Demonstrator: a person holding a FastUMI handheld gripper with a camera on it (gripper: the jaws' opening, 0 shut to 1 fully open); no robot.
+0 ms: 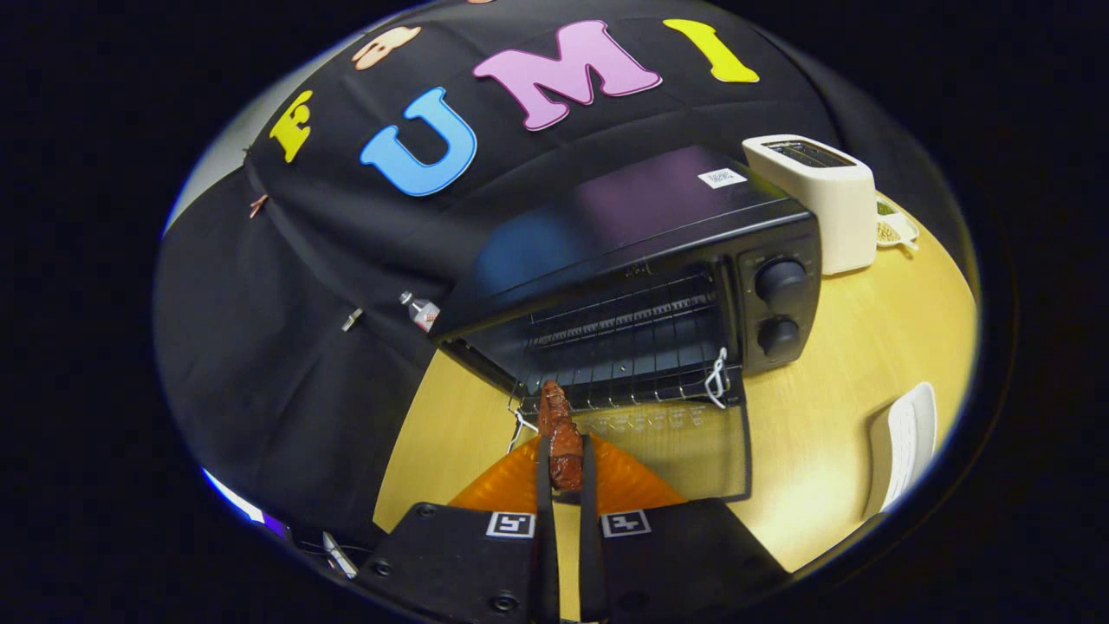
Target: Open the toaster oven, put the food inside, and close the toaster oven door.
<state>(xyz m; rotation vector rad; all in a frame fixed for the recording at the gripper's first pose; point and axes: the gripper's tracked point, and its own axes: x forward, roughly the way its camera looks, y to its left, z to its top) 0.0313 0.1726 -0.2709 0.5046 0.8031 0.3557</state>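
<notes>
A pale yellow wooden table [832, 416] was seen, and a black cloth wall [286, 329] was hung behind it. A black toaster oven [641, 286] was set on the table. Its glass door [676, 442] was folded down flat, and the wire rack [624, 347] inside could be seen. Two round knobs [780, 303] were placed on the oven's right side. A white toaster [823, 199] was stood just beside the oven, on its far right, and a small dish [892, 230] was tucked behind that. A white thing [910, 442] was laid near the table's right edge; what it was could not be told. A small bottle [420, 310] was seen by the oven's left corner.

An orange plate [624, 477] was set under the gripper's fingers, next to the open door.

The gripper [565, 459] was pressed together on a piece of brown food [561, 433]. The food was pinched between both fingers [543, 485]. Its top end was poked out past the fingertips, up to the front edge of the wire rack. The food was held above the plate, just in front of the oven's open mouth.
</notes>
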